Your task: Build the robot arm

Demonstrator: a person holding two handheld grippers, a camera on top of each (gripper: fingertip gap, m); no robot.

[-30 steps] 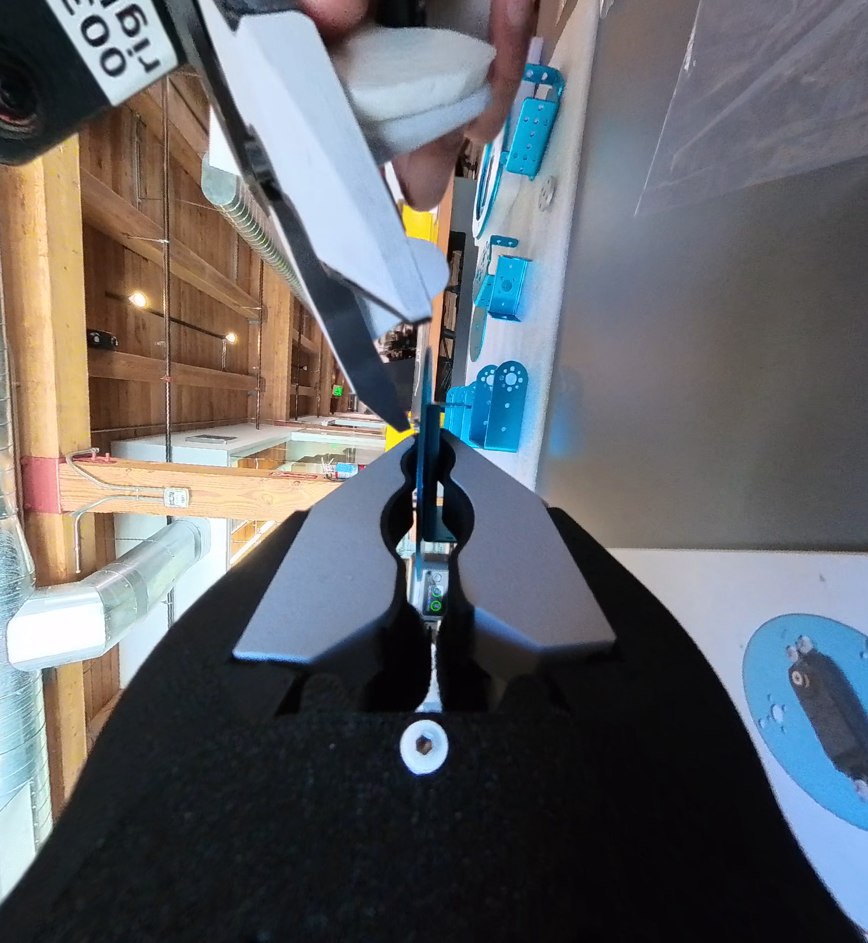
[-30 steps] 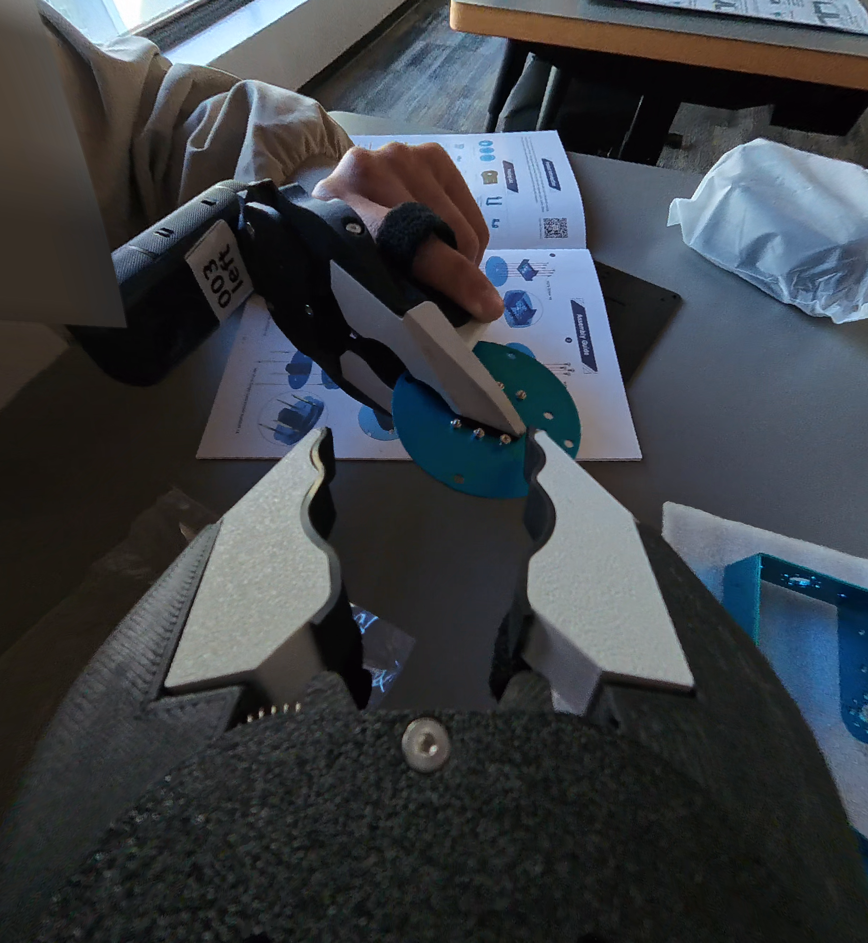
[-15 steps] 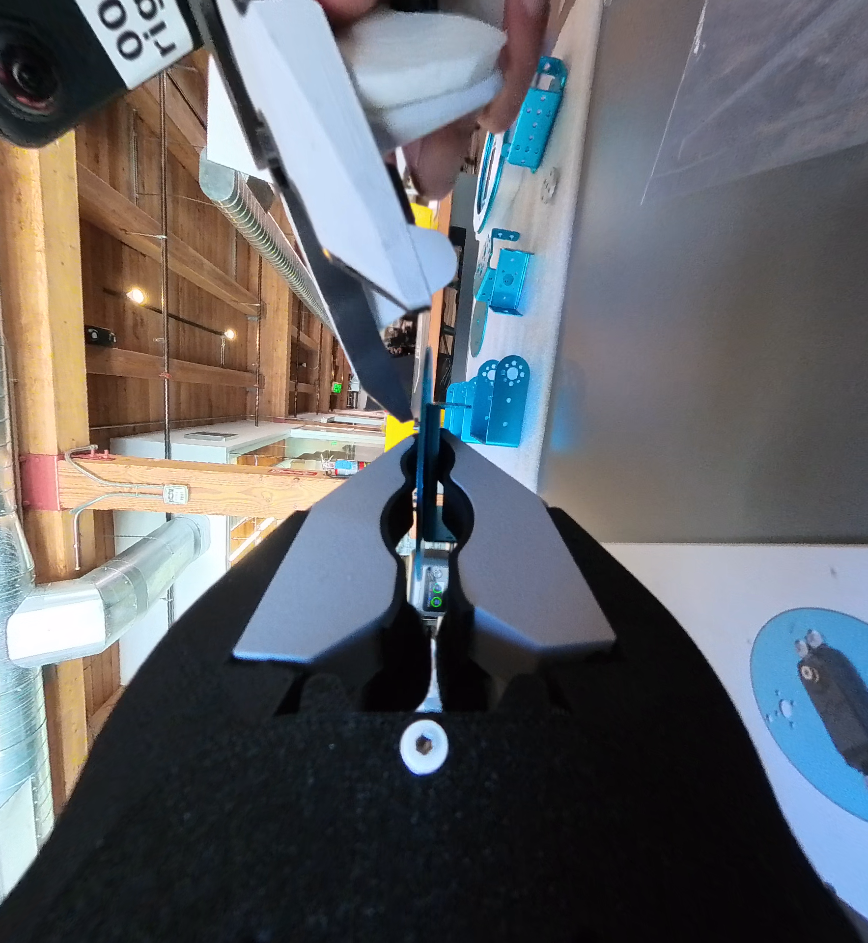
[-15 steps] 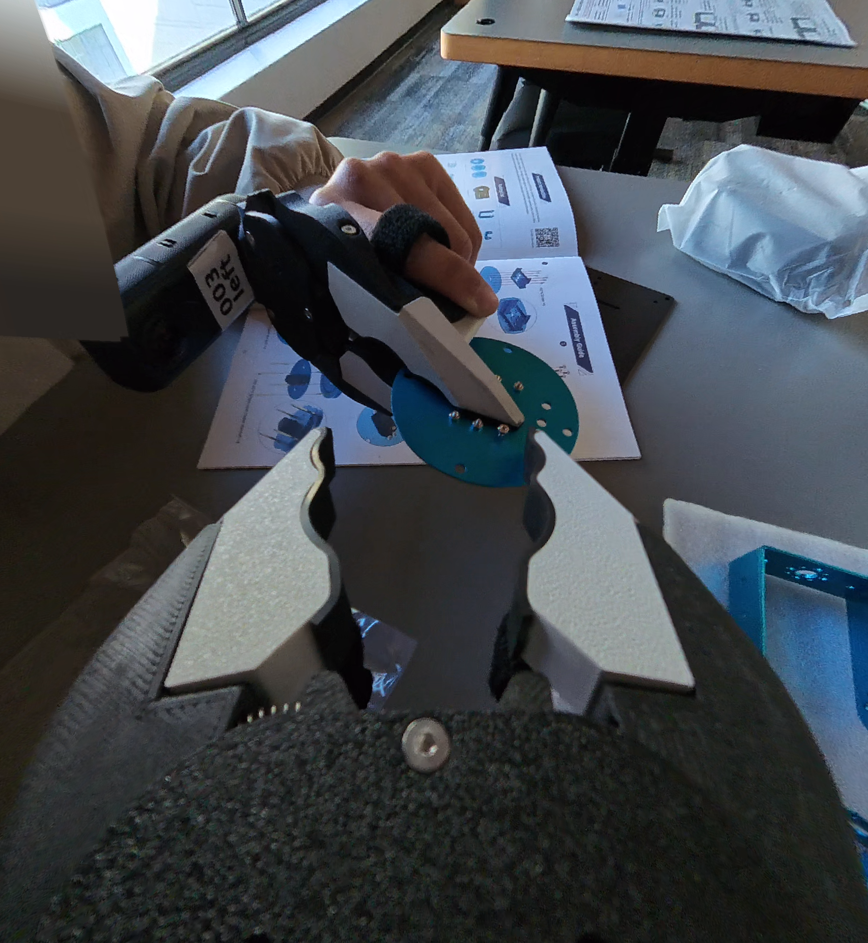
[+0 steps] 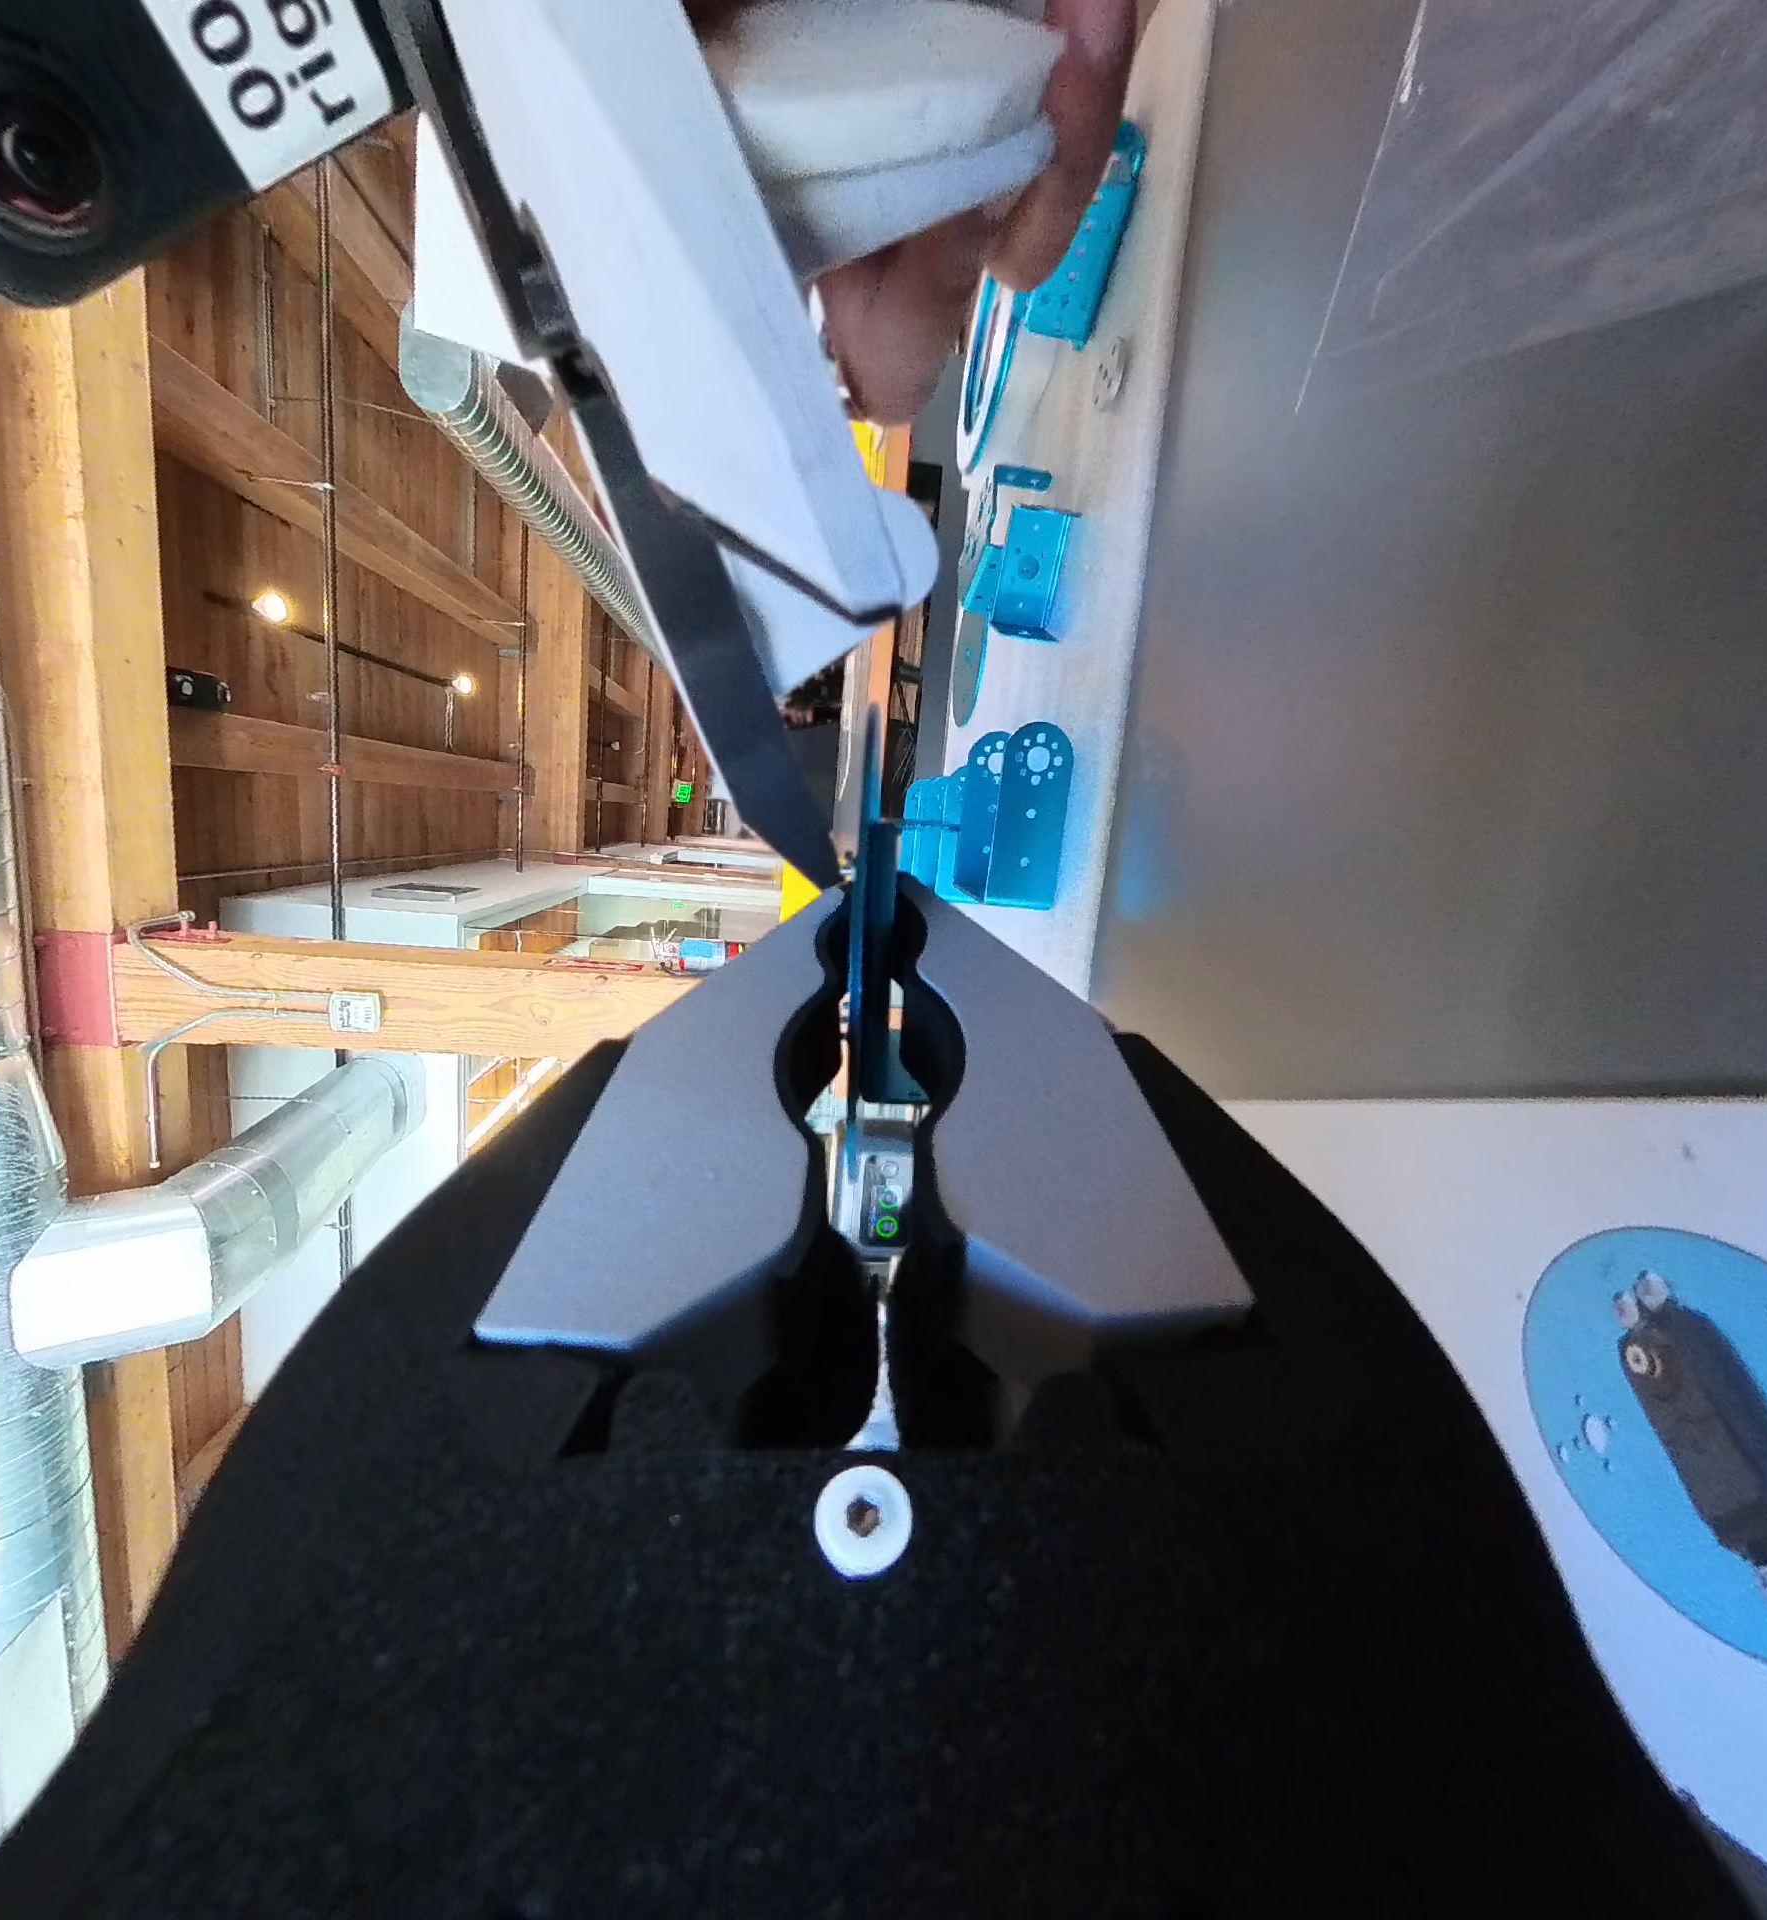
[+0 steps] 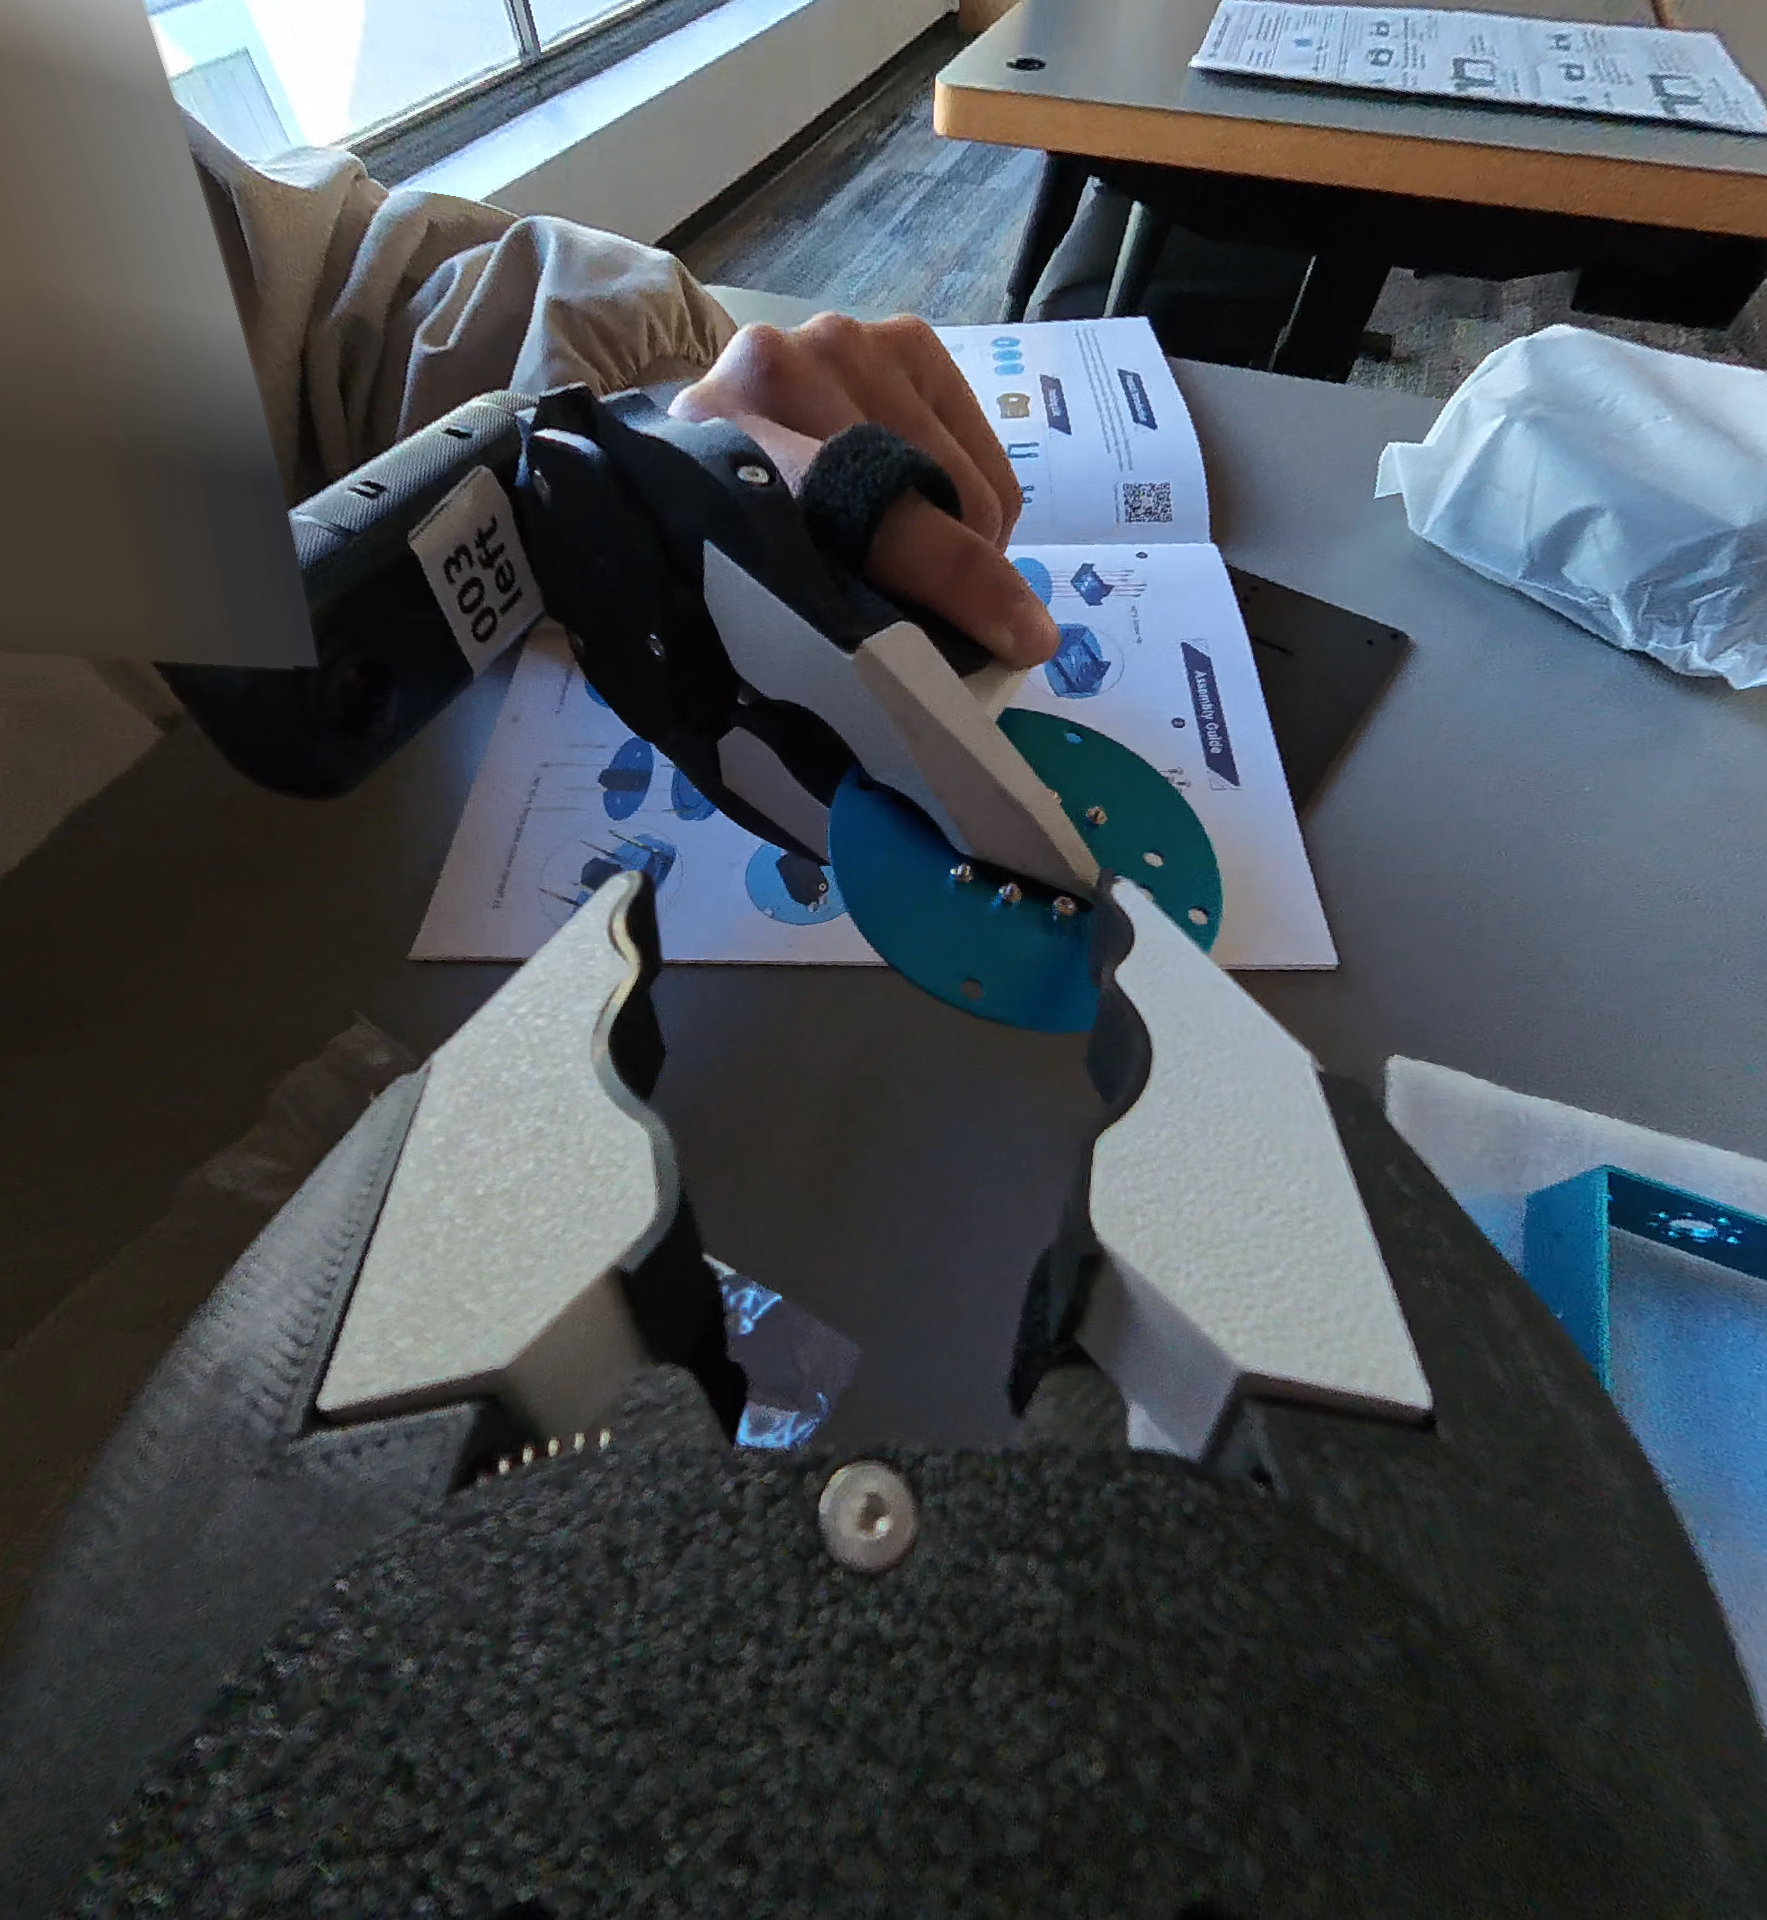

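My left gripper (image 5: 868, 894) is shut on a thin teal-blue round disc (image 5: 874, 831), seen edge-on between its fingers. In the right wrist view the same disc (image 6: 962, 956) has several small screws and holes and is held tilted above the grey table (image 6: 1533, 883) by the left gripper (image 6: 1071, 883), which a person's hand (image 6: 858, 416) grips. My right gripper (image 6: 874, 899) is open and empty, its right fingertip right at the disc's edge beside the screws. It also shows in the left wrist view (image 5: 863, 727).
An open assembly booklet (image 6: 1118, 468) lies under the disc, with a dark flat plate (image 6: 1315, 675) beside it. A crumpled white plastic bag (image 6: 1637, 520) lies at the right. Blue metal brackets (image 6: 1689, 1299) rest on white foam; more brackets (image 5: 1014, 821) show in the left wrist view. A second table (image 6: 1378, 135) stands behind.
The right gripper has shifted slightly, and its view now shows more of the far table. It stays open at the disc's edge. The left gripper stays shut on the disc.
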